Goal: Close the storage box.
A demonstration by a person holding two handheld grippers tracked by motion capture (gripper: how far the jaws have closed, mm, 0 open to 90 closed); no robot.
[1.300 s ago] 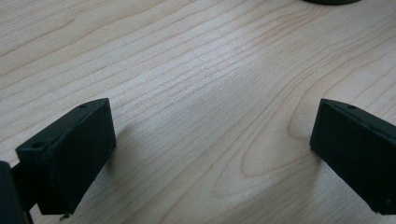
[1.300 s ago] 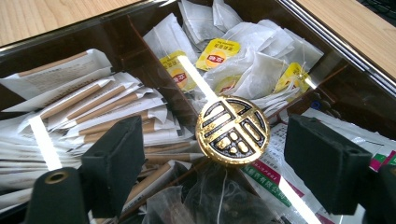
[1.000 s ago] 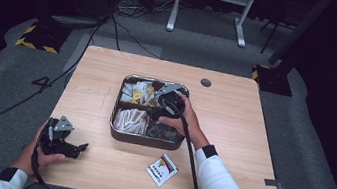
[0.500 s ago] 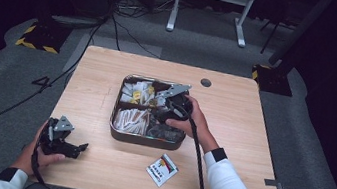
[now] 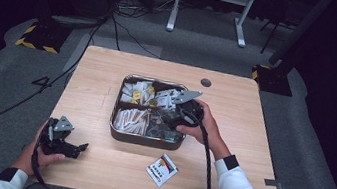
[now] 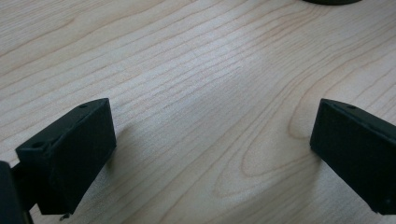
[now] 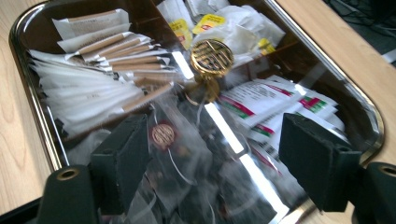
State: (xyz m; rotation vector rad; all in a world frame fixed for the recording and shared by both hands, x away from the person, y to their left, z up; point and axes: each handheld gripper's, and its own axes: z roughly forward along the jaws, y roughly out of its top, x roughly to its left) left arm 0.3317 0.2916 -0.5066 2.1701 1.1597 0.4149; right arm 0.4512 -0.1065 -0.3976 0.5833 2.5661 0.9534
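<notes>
1. At the lower left of the high view, the left gripper [image 5: 78,148] lies low on the wooden counter [image 5: 103,79], held by the person's left hand [image 5: 39,153] close to the near edge.
2. In the left gripper view its two black jaws stand wide apart, with bare wood grain between them and nothing held.
3. Near the middle of the high view sits the metal tray [image 5: 143,140], a rounded square with dividers inside it.
4. Its left compartments hold white sachets and paper stick packets [image 5: 131,118]; in the right gripper view the stick packets [image 7: 116,49] fan out at the upper left of the frame.
5. In the right gripper view a round gold knob [image 7: 211,57] stands where the dividers meet, with red-and-white printed packets [image 7: 261,105] to the right of it.
6. Clear pouches [image 7: 187,158] with a small round seal lie in the tray part nearest that camera.
7. Below the tray, toward the lower middle of the high view, a single printed packet [image 5: 162,170] lies flat on the counter, apart from the tray.
8. Right of centre in the high view, the right gripper [image 5: 165,119] hangs over the tray's right side, held by the right hand [image 5: 205,125].
9. Its jaws are well apart above the clear pouches and grip nothing; they have just narrowed very slightly.
</notes>
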